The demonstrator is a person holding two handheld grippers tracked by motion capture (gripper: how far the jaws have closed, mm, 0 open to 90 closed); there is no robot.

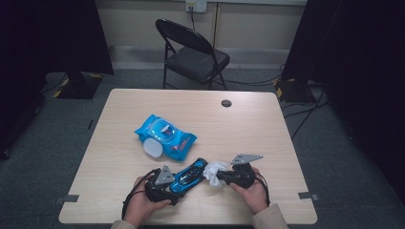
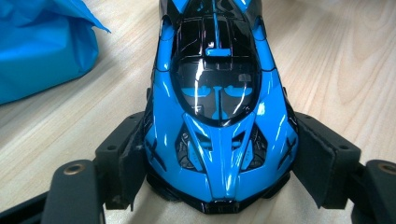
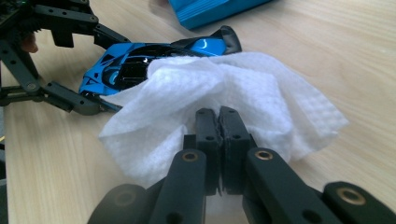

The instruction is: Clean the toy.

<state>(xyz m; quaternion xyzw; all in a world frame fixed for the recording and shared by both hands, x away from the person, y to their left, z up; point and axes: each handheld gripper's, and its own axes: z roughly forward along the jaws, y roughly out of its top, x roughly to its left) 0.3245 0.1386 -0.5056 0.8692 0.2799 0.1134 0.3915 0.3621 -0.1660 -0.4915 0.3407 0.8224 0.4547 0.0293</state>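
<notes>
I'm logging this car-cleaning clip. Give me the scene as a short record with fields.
left gripper: shut on the blue toy car, gripping its sides
right gripper: shut on the white wipe
wipe and car: wipe lies against one end of the car
wipes pack: blue, on the table behind the car

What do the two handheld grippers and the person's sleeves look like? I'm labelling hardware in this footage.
Both the left gripper and the right gripper are matte black linkage frames with brass-coloured pivot rivets and padded black fingers. Each carries a grey three-cornered plate on top and trails a black cable. The sleeves are beige.
</notes>
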